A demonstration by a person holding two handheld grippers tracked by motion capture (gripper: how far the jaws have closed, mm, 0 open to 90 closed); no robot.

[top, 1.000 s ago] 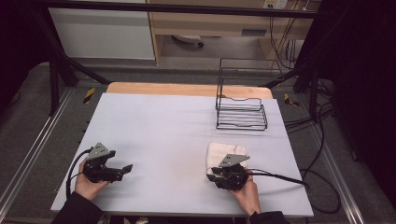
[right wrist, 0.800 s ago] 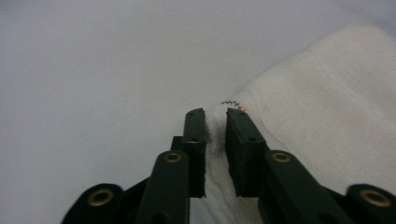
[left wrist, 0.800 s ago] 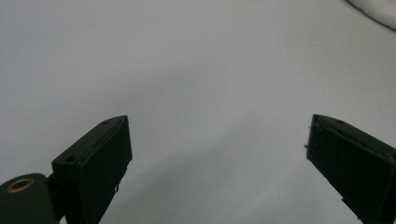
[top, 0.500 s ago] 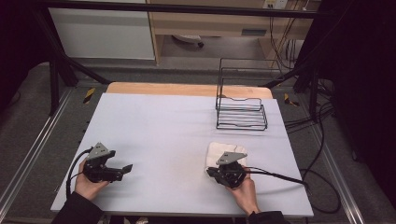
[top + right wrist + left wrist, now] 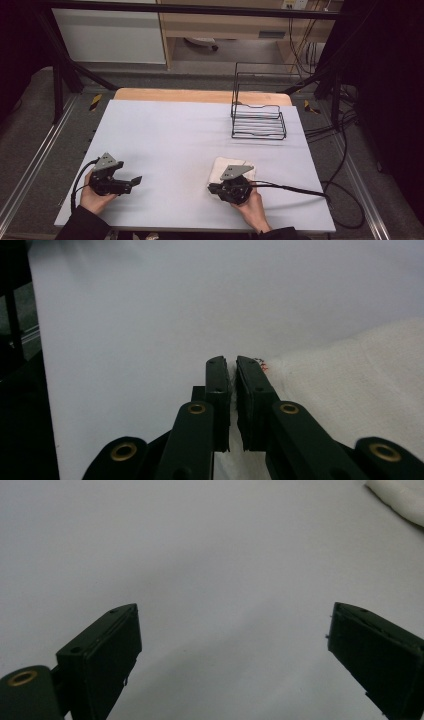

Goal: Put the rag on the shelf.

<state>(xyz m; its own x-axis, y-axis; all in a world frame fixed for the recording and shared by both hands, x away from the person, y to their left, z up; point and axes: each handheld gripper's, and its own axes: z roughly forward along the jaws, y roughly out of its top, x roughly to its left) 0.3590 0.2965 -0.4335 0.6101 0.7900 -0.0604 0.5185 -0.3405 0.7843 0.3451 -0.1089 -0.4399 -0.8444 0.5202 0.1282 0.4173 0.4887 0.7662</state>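
R gripper (image 5: 231,390): jaws pressed together w/ a thin edge of the white cloth (image 5: 360,390) pinched between the pads, right at the corner w/ the red stitching; they've just been closing on it. In the high view the R gripper (image 5: 216,189) sits at the near edge of the cloth (image 5: 235,166), pointing left, near-right part of the table (image 5: 190,135).

L gripper (image 5: 232,645): jaws spread wide, nothing between, only bare tabletop ahead; near-left of the table in the high view (image 5: 131,183), well apart from the cloth.

Handling, my guess: cloth is soft, light, limp, so it'll drape and drag rather than lift flat, and the free part will sag. Not fragile, not slippery; terry-like weave should hold fine in the pads. Best grip = a corner or hem, as now; a 2nd corner for the L gripper if it's to be spread or folded.

Looks: off-white, roughly square, folded or bunched, slightly fuzzy surface.

Farther out: black wire rack (image 5: 257,122) at far right, apart from the cloth.
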